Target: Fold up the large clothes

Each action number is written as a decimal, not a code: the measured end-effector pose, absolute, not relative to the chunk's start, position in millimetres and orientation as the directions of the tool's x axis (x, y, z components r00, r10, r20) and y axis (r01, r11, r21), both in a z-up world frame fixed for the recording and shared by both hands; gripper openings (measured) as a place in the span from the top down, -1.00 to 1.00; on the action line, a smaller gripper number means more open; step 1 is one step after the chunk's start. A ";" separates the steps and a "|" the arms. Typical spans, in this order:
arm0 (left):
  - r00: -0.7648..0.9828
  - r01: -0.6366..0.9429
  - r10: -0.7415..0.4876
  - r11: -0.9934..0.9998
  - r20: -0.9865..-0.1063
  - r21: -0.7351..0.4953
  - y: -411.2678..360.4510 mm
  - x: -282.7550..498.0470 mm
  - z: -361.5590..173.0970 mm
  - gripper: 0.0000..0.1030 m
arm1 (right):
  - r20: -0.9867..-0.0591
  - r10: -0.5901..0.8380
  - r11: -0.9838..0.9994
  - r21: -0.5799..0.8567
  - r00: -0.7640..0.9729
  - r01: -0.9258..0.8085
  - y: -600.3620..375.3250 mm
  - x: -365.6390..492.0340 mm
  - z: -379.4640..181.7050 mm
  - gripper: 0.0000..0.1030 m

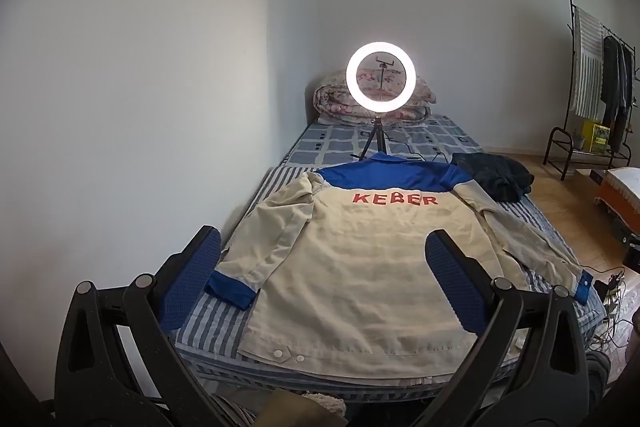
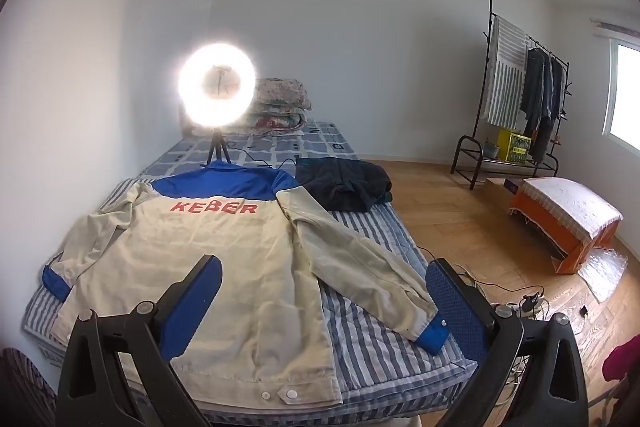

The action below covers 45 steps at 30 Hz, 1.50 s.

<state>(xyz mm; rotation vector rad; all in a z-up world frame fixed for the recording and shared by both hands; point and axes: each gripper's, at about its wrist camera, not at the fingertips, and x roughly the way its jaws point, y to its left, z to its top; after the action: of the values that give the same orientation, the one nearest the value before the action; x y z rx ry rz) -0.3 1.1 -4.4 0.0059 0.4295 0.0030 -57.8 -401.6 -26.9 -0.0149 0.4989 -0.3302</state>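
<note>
While both grippers, left [image 1: 324,267] and right [image 2: 324,291], hang agape holding nothing, the jacket [image 1: 352,259] lies back-up, sleeves spread, across the bed's [image 2: 360,347] near end. Dark garment [image 2: 344,183] sits at the bed's right edge.

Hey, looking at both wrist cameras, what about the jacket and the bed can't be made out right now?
- Jacket front: hidden in both views; it lies back side up.
- Jacket hem, right corner: left wrist view, covered by the left gripper finger.
- Ring light centre: right wrist view, washed out by glare.
- Dark clothes on the bed: bunched up, type unclear.
</note>
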 end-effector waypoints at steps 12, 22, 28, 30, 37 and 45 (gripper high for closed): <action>0.921 -0.005 0.010 1.000 -0.388 0.014 -1.3 -8.9 11.7 -1.00 | -0.459 -0.314 0.947 -0.087 0.831 0.310 -402.3 -61.7 -18.3 -0.99; 0.926 -0.007 0.010 1.000 -0.377 0.010 0.7 -12.7 13.0 -1.00 | -0.454 -0.316 0.946 -0.088 0.833 0.311 -400.6 -62.7 -12.4 -0.99; 0.927 -0.007 0.010 1.000 -0.376 0.009 2.2 -11.9 14.0 -1.00 | -0.455 -0.316 0.946 -0.088 0.833 0.311 -400.1 -62.1 -11.0 -0.99; 0.927 -0.008 0.011 1.000 -0.376 0.009 2.5 -11.1 15.1 -1.00 | -0.454 -0.315 0.947 -0.088 0.833 0.310 -400.3 -62.6 -10.6 -0.99; 0.927 -0.008 0.012 1.000 -0.374 0.012 0.9 -14.2 16.3 -1.00 | -0.456 -0.315 0.947 -0.086 0.833 0.311 -401.0 -62.8 -11.5 -0.99; 0.928 -0.007 0.011 1.000 -0.373 0.013 1.2 -15.4 15.0 -1.00 | -0.455 -0.314 0.947 -0.086 0.833 0.310 -401.2 -63.0 -12.1 -0.99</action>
<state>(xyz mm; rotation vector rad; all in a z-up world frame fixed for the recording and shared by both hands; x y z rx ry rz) -15.4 1.2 15.0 0.0112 0.3824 0.0091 -63.0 -401.2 -12.1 -0.0082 0.4837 -0.3309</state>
